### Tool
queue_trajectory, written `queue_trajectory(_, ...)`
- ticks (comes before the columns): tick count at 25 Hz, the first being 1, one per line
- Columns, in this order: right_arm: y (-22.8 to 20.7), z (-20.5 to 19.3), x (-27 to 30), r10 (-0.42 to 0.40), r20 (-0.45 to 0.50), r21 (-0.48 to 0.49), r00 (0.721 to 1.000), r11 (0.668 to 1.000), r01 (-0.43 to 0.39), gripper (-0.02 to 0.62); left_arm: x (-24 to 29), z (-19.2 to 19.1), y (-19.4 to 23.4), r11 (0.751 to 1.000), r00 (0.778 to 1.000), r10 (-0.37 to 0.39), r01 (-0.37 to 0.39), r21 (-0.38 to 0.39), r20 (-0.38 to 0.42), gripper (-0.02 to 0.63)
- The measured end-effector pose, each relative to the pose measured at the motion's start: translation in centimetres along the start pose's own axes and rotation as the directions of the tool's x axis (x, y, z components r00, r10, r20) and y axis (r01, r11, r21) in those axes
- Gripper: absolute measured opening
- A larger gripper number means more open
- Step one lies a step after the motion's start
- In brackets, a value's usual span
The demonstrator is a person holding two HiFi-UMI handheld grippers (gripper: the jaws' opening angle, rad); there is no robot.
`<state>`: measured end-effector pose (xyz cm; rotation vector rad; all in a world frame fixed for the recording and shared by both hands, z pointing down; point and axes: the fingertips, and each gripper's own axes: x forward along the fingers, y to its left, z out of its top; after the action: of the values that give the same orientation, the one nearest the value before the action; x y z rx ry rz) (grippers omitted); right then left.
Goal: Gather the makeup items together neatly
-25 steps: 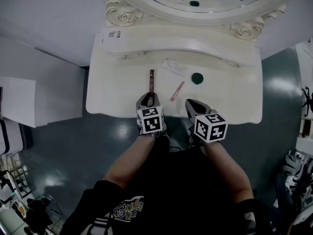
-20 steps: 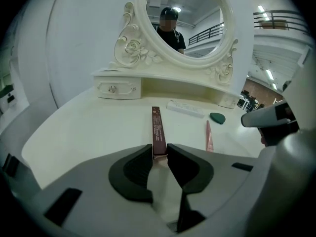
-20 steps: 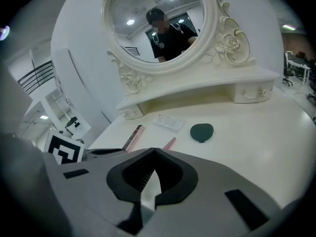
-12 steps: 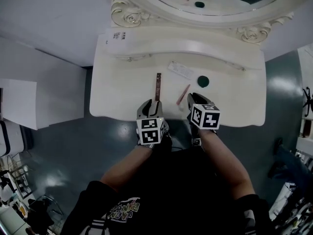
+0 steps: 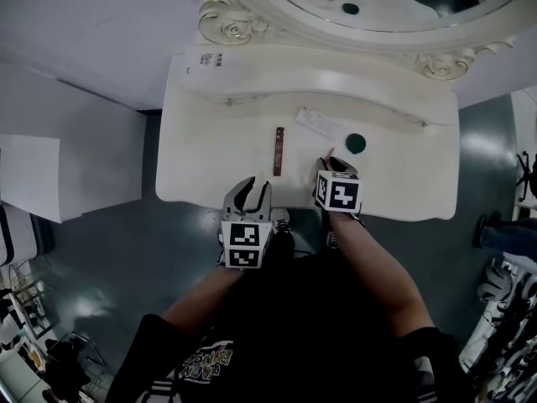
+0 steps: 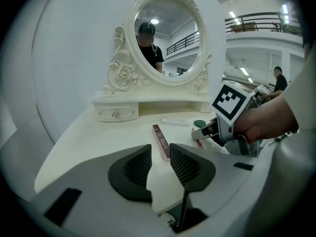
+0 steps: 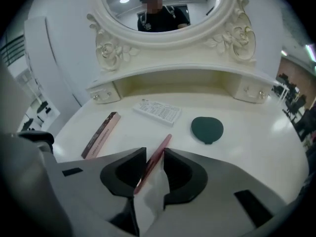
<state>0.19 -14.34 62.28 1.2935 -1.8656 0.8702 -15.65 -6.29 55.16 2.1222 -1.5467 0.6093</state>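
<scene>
On the white vanity table [image 5: 201, 141] lie a long brown-and-pink box [image 5: 278, 150], a flat white box [image 5: 317, 124], a dark green compact [image 5: 356, 143] and a thin pink pencil [image 7: 165, 141]. My right gripper [image 5: 329, 168] reaches over the table's front part. Its jaws are opening, and the pencil lies on the tabletop between them with a gap on each side. My left gripper [image 5: 249, 193] is open and empty at the table's front edge, a short way back from the long box [image 6: 160, 138]. The right gripper view shows the compact [image 7: 207, 130] just right of the pencil.
An ornate oval mirror [image 7: 158, 4] rises over a raised back shelf with small drawers [image 6: 114, 113]. A white cabinet [image 5: 33, 175] stands left of the table on the grey floor. A person [image 6: 277, 78] stands in the far background.
My left gripper opened and drew back from the long box to the front edge. My right gripper moved forward over the pink pencil and its jaws parted around it.
</scene>
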Motion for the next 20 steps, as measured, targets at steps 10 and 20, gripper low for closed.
queue_trajectory(10, 1.0, 0.8, -0.3, -0.013, 0.051, -0.111, 0.999, 0.994, 0.018, 0.061, 0.5, 0.7, -0.3, 0.998, 0.998, -0.061, 0.061, -0.029, -0.005, 0.112)
queue_trajectory(20, 3.8, 2.3, 1.4, -0.010, 0.060, -0.041, 0.998, 0.999, 0.013, 0.061, 0.3, 0.8, 0.2, 0.998, 0.999, -0.052, 0.052, -0.037, 0.001, 0.106)
